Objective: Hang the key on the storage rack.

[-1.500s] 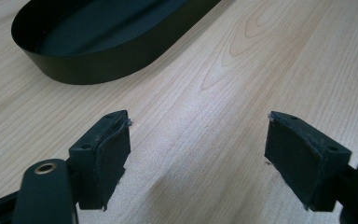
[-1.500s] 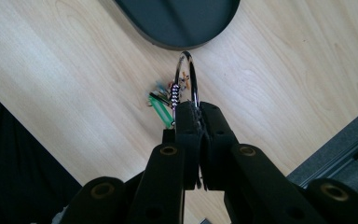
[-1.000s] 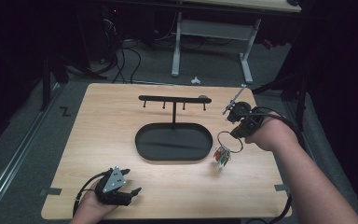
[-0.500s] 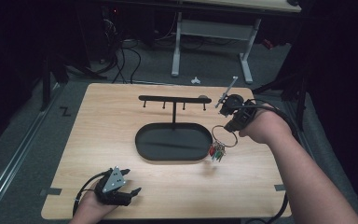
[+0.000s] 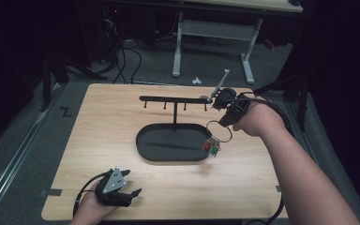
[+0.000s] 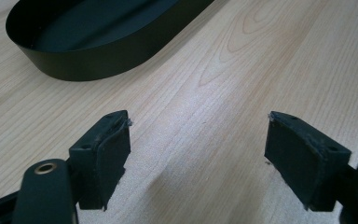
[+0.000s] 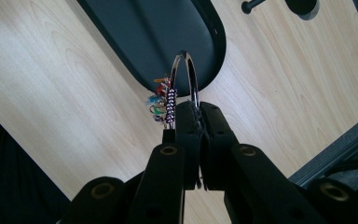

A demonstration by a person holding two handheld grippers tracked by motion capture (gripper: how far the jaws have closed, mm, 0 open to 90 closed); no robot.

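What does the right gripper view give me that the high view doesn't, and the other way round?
Right gripper view: the right gripper shut on the key ring, with a beaded chain beside the jaws.

High view: the hook rack standing in the tray, and the left gripper open near the table's front edge.

Both: the key ring with its coloured tags, the black oval tray and the wooden table.

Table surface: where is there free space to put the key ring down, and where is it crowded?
Bare wood lies between the black tray and the table's left edge, and in front of the tray, between the left gripper and the right forearm. Crowded: around the hook stand, where the right gripper holds the key ring.
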